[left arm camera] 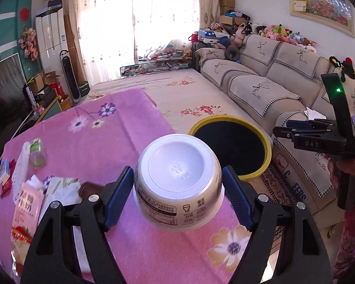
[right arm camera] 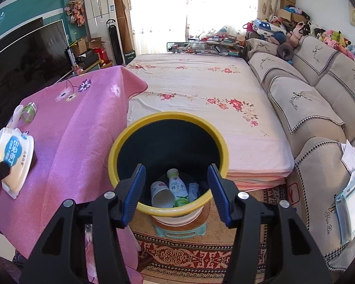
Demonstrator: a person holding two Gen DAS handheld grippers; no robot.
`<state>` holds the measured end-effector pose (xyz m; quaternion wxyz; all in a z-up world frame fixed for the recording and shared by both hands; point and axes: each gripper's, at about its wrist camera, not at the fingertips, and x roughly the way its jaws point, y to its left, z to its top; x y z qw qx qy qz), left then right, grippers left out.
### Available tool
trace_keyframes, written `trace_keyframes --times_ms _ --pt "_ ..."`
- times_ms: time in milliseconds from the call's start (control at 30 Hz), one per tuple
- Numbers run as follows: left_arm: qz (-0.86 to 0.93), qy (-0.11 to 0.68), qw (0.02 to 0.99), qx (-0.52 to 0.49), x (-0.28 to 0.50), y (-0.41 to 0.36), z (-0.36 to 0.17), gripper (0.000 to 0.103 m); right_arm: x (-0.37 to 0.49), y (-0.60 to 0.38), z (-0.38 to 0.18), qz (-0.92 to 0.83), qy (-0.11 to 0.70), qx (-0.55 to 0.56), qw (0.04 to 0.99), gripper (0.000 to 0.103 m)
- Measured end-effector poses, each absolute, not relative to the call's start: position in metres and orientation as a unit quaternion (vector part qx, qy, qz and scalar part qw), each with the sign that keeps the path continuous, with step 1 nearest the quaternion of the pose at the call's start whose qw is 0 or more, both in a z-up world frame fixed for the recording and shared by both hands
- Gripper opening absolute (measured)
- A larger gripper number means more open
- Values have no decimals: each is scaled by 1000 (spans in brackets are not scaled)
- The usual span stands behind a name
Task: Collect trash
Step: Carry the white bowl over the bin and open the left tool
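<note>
My left gripper is shut on a white plastic bowl, held bottom-forward above the pink flowered tablecloth. The bowl also shows at the left edge of the right wrist view. The yellow-rimmed black bin stands just beyond and right of the bowl. My right gripper is open and empty, hovering over the bin. Inside the bin lie a paper cup, a white drink bottle and a wrapper. The right gripper also shows in the left wrist view.
Wrappers, a pink packet, tissue and a small green cup lie on the table's left side. A flowered bed lies behind the bin, a sofa to the right. The bin stands on a stool over a patterned rug.
</note>
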<state>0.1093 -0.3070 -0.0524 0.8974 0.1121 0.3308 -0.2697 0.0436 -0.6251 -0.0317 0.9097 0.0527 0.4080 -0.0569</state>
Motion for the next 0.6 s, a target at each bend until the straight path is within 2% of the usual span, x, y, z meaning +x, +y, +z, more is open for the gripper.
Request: trace_keyframes --times_ms 233,500,533,567,600 --pt "-320 336 875 137 150 -410 -58 76 28 -664 -39 -88 414 70 903 52" --pt "-311 368 861 167 200 -492 -98 77 12 -693 -44 -111 415 84 899 52" --pt "-304 372 860 171 206 -498 -104 79 11 -695 -45 -113 415 87 899 52" --pt "-300 376 859 175 212 -502 -109 87 10 -696 -47 -114 416 88 898 52" --pt "-300 377 859 174 216 -505 -112 89 9 -697 -48 -115 417 89 897 52"
